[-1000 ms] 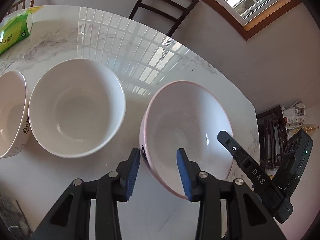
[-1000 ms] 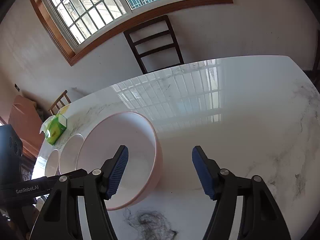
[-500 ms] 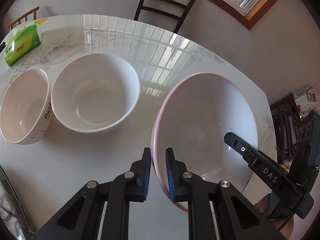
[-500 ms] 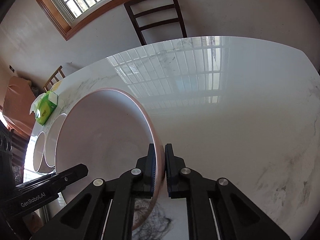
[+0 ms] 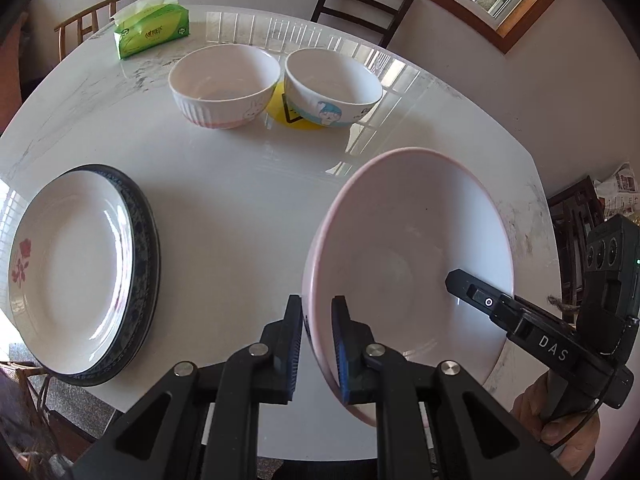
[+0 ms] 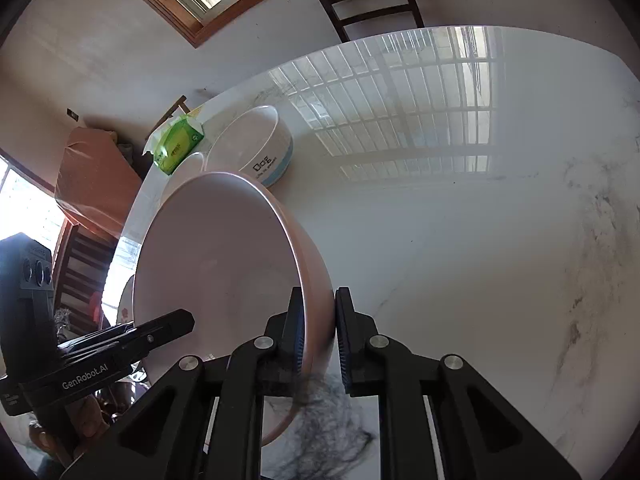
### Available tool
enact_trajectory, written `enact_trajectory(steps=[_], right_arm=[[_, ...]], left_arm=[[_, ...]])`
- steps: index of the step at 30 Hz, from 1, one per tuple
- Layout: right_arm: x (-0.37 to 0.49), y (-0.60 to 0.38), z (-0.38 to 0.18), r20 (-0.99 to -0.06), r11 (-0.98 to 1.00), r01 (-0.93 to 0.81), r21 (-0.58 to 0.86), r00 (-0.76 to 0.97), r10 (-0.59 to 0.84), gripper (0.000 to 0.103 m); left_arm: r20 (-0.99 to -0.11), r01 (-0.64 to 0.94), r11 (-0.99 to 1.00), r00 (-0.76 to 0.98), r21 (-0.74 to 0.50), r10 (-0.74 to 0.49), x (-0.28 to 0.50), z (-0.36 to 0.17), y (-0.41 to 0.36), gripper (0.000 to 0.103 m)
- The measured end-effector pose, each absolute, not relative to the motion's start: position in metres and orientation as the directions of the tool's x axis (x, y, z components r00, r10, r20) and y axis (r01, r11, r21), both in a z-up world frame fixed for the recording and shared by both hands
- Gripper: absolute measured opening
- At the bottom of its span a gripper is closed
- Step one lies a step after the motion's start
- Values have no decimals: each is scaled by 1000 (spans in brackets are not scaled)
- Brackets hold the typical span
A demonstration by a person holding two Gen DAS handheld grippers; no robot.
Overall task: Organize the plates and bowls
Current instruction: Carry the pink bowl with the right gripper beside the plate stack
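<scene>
1. Left wrist view: the left claw [image 5: 316, 330] pinches the near rim of the large pink bowl [image 5: 408, 264], one pad outside the wall and one inside; its jaws have just been closing onto that rim.
2. Same view: the bowl hangs tilted above the white marble table [image 5: 224, 200].
3. Right wrist view: the right claw [image 6: 318, 330] pinches the opposite rim of the pink bowl [image 6: 224, 272], having likewise just closed on it.
4. Stacked plates [image 5: 80, 272] lie at the table's left edge, a flowered white plate atop a dark-rimmed one.
5. Two small bowls, ribbed [image 5: 224, 84] and cartoon-printed [image 5: 332, 86], stand side by side at the far side.
6. Beyond them sits a green tissue pack [image 5: 150, 30].
</scene>
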State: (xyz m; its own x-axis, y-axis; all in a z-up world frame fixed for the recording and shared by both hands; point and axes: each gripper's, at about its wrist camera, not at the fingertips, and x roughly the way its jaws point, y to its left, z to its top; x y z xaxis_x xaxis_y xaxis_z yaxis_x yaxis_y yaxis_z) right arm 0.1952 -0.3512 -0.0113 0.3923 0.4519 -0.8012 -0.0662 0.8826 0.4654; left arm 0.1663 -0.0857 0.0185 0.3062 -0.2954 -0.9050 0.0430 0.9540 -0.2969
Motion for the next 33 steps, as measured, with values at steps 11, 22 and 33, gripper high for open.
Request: enact_trajectory(steps=[11, 22, 33], right_arm=[[142, -274, -23, -826, 879, -142, 456, 301, 477, 15], [133, -255, -39, -850, 891, -115, 439, 266, 454, 15], [119, -254, -36, -809, 885, -144, 443, 361, 464, 20]], left_arm=[[-913, -10, 954, 294, -298, -282, 123, 8, -31, 15], [-906, -3, 963, 340, -270, -253, 131, -13, -23, 15], [-837, 46, 993, 534, -110, -118, 117, -8, -27, 23]])
